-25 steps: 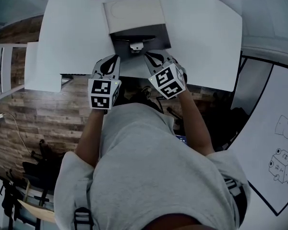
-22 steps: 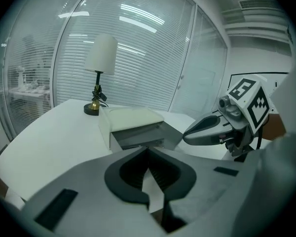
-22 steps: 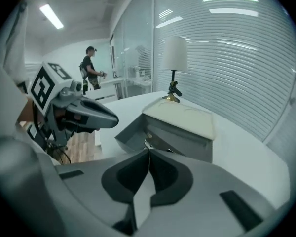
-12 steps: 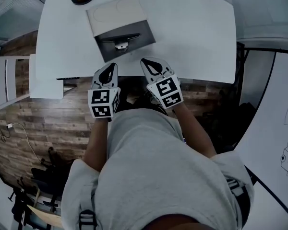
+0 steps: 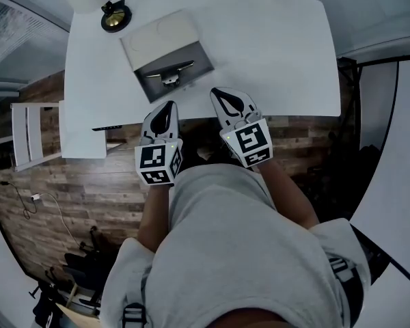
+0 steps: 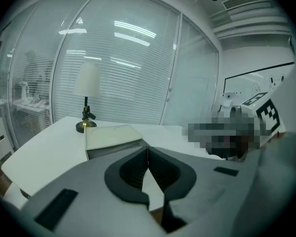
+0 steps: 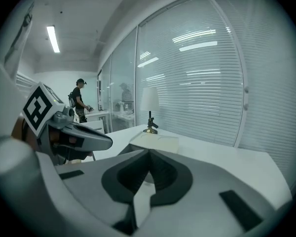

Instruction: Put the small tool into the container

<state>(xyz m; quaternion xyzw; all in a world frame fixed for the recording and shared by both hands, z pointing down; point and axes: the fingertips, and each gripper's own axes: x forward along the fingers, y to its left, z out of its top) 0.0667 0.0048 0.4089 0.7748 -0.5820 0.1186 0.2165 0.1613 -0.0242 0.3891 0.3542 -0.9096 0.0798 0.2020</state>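
left claw [image 5: 169,106] and right claw [image 5: 216,93] have backed off the container [image 5: 195,57], both pinched together, empty; the small tool [image 5: 169,76] lies inside, so placement looks done.

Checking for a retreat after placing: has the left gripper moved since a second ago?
Yes. The left gripper has drawn back from the container, toward the near edge of the table.
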